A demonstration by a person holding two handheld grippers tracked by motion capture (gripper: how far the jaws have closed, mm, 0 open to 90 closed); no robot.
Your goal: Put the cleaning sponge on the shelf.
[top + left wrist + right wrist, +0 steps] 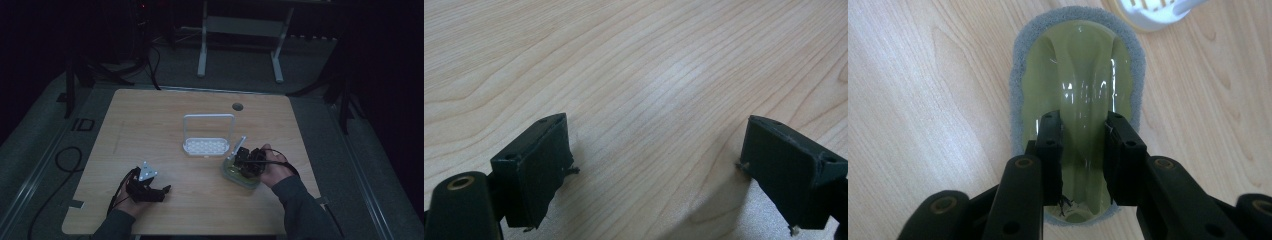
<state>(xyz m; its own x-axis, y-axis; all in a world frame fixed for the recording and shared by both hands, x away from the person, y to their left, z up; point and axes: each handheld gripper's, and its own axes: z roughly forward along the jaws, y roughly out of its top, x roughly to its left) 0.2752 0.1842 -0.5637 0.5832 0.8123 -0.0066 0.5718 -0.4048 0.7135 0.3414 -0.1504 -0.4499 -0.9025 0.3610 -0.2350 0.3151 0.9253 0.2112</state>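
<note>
Right fingers [1120, 160] pinch glossy green scrubber's [1078, 75] ridge | left fingers [536, 165] wide, empty | woodgrain table [634, 60]

left hand-held gripper [654, 170] jaws wide | right hand-held gripper [1083, 150] clamped

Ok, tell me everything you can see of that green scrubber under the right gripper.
The scrubber is an oval pad with a glossy, translucent olive-green plastic top moulded into a raised central ridge, and a grey, fuzzy sponge layer showing as a rim around it. It lies flat on the wooden table, near its right front, just beside the white rack. The right gripper comes down on it from above, its two black jaws closed on either side of the ridge. Highlights gleam on the plastic.
</note>
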